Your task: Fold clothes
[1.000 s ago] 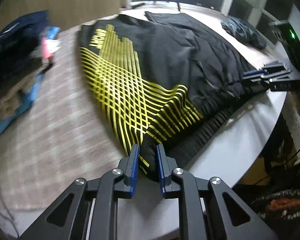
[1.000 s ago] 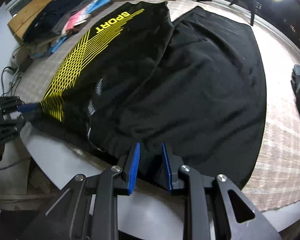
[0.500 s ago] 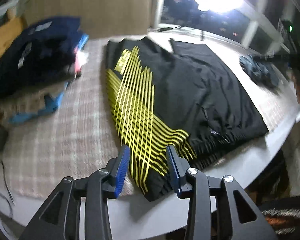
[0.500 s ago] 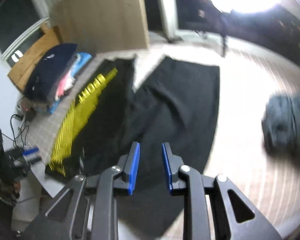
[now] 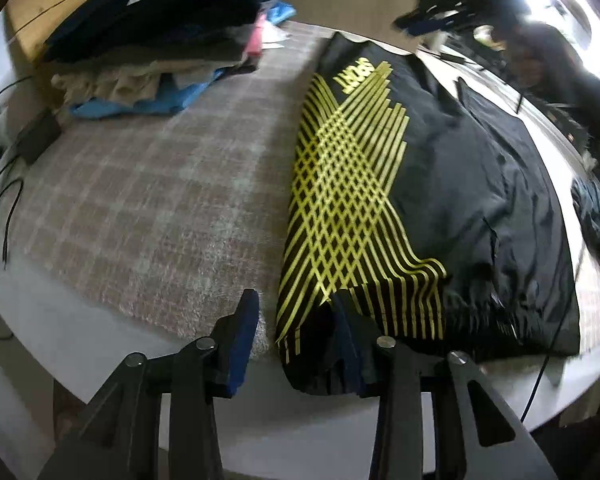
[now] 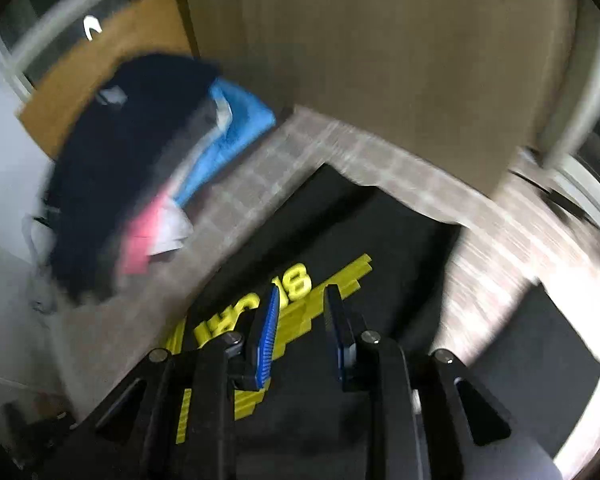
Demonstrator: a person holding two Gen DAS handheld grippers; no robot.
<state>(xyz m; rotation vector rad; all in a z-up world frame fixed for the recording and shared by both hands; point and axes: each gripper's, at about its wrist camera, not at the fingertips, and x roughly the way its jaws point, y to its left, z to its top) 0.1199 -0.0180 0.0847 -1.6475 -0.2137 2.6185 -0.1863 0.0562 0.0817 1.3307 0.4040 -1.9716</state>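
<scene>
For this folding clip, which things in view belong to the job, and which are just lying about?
Job: black shorts with yellow lattice print; left gripper; right gripper.

Lying about: pile of clothes; small dark garment; checked cloth; cables.

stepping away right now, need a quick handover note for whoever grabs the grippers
Left gripper: open, jaws just been closing, near corner of the black garment between them, not pinched.
Right gripper: open, empty, above the garment's far end by the yellow print.
Garment: flat on the checked mat; clothes pile at far left.
Done: garment laid out, apparently folded once.
Left: grip both ends, finish folding, probably add to the pile.
</scene>
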